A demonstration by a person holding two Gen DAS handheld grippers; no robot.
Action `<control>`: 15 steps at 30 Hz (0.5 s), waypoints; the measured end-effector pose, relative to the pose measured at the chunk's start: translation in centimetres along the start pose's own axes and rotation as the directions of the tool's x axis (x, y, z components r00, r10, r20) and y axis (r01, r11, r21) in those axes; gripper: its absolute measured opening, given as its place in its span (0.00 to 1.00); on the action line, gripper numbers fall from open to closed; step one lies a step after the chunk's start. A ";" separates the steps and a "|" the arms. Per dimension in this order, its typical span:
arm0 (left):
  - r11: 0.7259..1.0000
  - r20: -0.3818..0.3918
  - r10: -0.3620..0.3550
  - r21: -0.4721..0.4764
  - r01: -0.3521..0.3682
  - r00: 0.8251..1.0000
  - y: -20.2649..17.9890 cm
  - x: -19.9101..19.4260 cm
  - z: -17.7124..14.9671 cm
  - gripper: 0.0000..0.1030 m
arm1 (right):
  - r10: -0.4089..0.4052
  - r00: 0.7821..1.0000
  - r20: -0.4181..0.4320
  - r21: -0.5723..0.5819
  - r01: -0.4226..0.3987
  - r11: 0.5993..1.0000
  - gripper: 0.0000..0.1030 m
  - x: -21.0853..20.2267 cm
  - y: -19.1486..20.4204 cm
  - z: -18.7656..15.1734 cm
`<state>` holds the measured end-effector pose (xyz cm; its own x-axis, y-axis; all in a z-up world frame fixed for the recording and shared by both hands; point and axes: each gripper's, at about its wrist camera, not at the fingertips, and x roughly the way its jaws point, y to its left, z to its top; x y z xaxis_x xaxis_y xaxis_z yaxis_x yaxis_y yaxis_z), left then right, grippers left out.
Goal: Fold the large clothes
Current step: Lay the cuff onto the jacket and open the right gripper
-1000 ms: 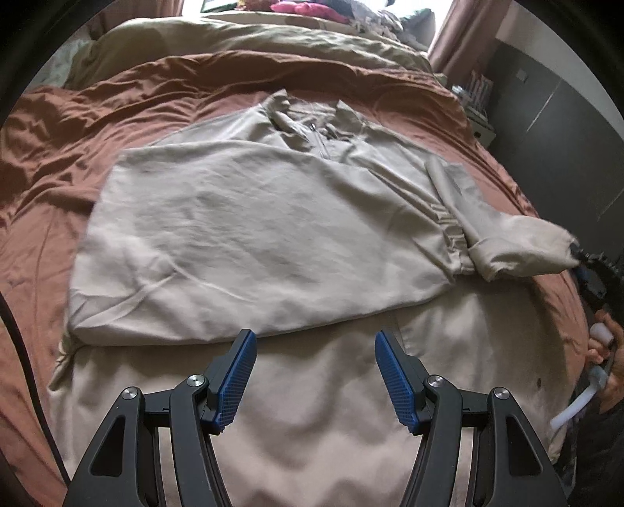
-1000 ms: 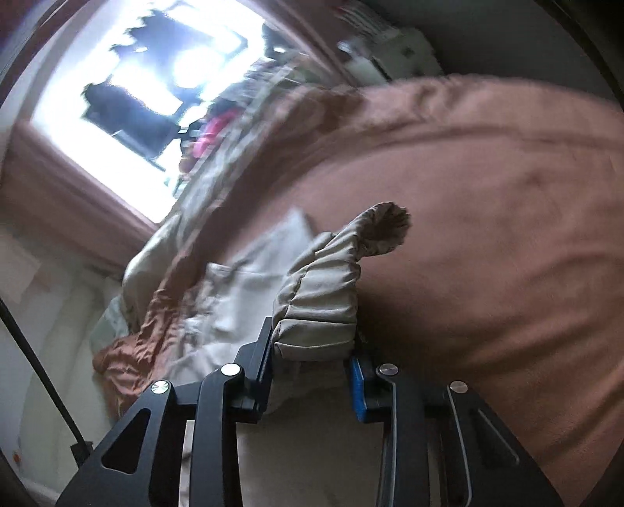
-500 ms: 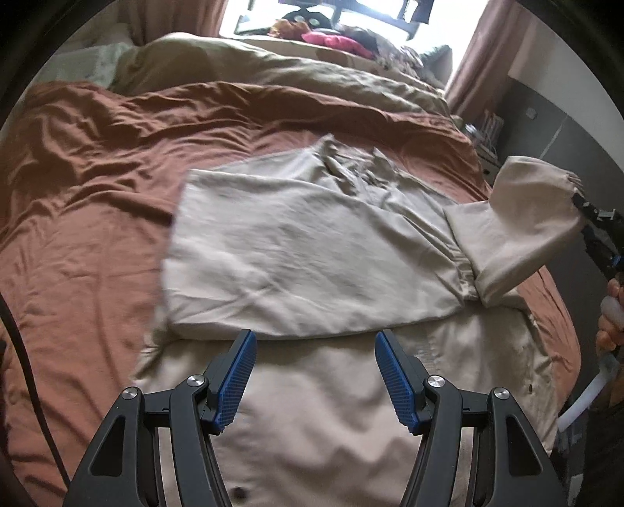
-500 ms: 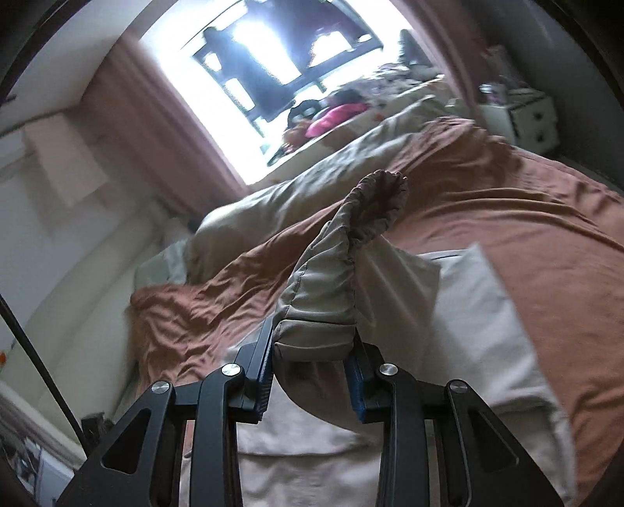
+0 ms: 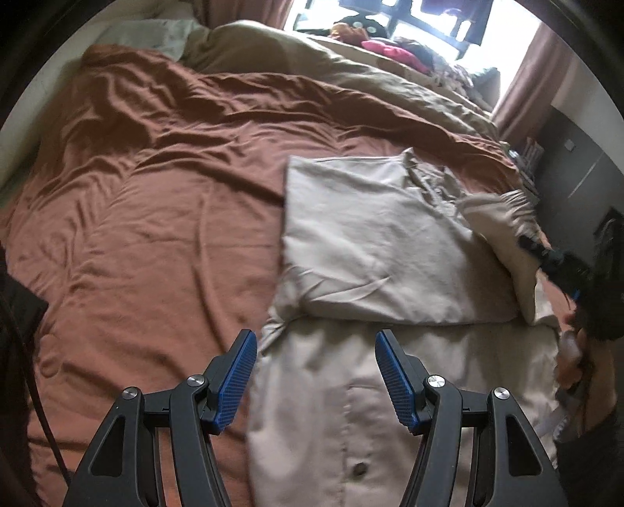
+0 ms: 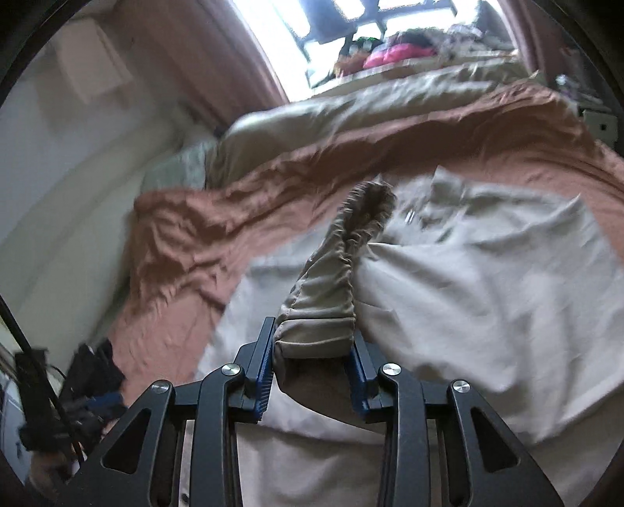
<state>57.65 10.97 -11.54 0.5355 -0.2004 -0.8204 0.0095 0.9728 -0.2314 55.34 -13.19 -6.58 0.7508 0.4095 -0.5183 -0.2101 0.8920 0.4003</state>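
One beige jacket (image 5: 374, 249) lying on the brown bedspread (image 5: 156, 202), right of centre, long axis running near to far: collar (image 5: 425, 175) pointing toward the far window (image 5: 425, 19), buttoned hem portion (image 5: 358, 421) lying nearest. Upper part folded over in one flat panel, fold edge crossing left to right just beyond the left gripper (image 5: 316, 378).

Left gripper hovering above the near hem with jaws spread wide, blue pads (image 5: 236, 380) clear of the cloth, holding nothing.

Right gripper (image 6: 312, 358) clamping the gathered cuff (image 6: 331, 296) of one sleeve, jaws pressing it from both sides; cuff opening (image 6: 370, 202) pointing away toward the collar, sleeve axis running near to far above the folded panel (image 6: 487, 296). Same gripper (image 5: 546, 257) appearing at the right edge of the left-wrist view, blurred, with the sleeve (image 5: 499, 218) draping from it over the jacket's right side.

Count: one jacket, one sleeve in view, two grippers, one olive duvet (image 5: 312, 66) bunching along the far side of the bed, one button (image 5: 357, 468) visible on the near hem.
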 end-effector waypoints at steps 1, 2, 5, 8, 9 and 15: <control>1.000 -0.004 0.004 -0.006 -0.004 1.000 0.5 0.2 -0.1 0.63 | 0.000 0.999 -0.037 0.004 0.000 1.000 0.34 1.1 0.1 -0.3; 1.000 -0.010 0.008 -0.012 -0.009 1.000 0.8 0.3 -0.3 0.63 | -0.001 0.998 -0.064 0.008 0.001 1.000 0.36 2.4 0.4 0.6; 1.000 -0.026 0.008 -0.024 -0.009 1.000 1.3 0.7 -0.4 0.63 | 0.004 0.994 -0.111 -0.007 -0.005 1.000 0.73 3.9 0.8 0.7; 1.000 -0.034 -0.002 -0.028 0.002 0.999 0.9 1.1 -0.3 0.64 | 0.012 0.993 -0.120 -0.045 -0.017 0.999 0.87 3.9 1.0 1.3; 1.000 -0.035 -0.010 -0.028 0.009 0.999 0.6 1.3 -0.2 0.64 | 0.013 0.992 -0.123 -0.058 -0.020 0.998 0.87 3.5 0.8 1.5; 0.997 -0.041 -0.077 -0.005 0.076 0.996 -3.5 3.4 0.9 0.64 | -0.074 0.995 -0.074 -0.070 0.068 0.995 0.87 -1.2 -3.0 1.2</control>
<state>60.20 7.00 -13.07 0.4977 -0.2789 -0.8213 0.0465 0.9541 -0.2959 55.84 -16.61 -6.21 0.7158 0.3558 -0.6008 -0.2018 0.9292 0.3097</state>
